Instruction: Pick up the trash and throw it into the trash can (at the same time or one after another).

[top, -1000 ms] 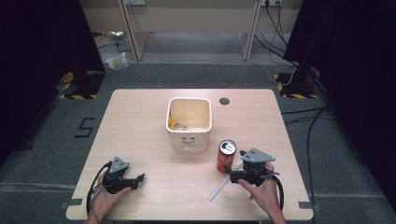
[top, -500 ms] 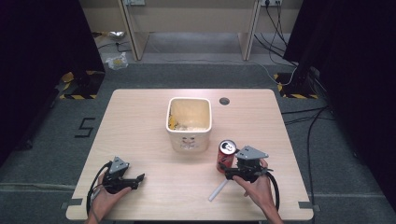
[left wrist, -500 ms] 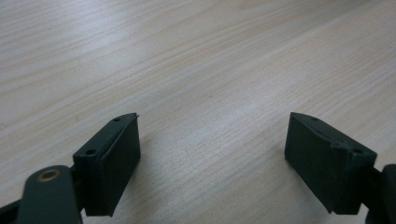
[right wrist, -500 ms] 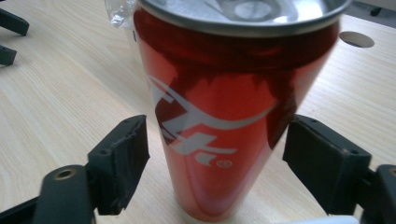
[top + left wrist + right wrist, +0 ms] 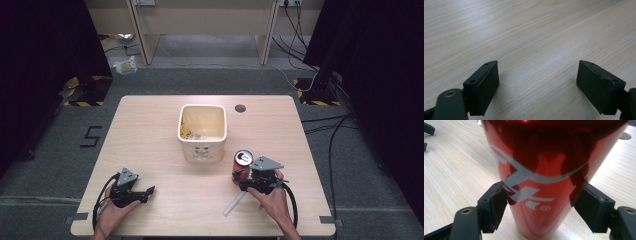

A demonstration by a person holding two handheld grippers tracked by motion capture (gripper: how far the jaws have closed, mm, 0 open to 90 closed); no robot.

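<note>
A red soda can [image 5: 242, 165] stands upright on the wooden table [image 5: 150, 130], just right of a white bin's front corner. My right gripper [image 5: 242, 179] reaches it from the near right. In the right gripper view the can [image 5: 536, 170] sits between the jaws, and both pads [image 5: 495, 207] press on its lower sides, so this gripper [image 5: 540, 205] is shut on it. My left gripper [image 5: 149, 192] rests at the table's front left, pointing right. Its jaws [image 5: 537, 80] stand wide open over bare wood.
The white bin [image 5: 202, 150] stands mid-table with some scraps inside. A thin white stick [image 5: 234, 204] lies on the table in front of the can, near the right hand. A dark round grommet [image 5: 240, 108] sits near the far edge.
My right gripper has slid left and forward until its jaws came around the can. The left gripper has stayed where it was.
</note>
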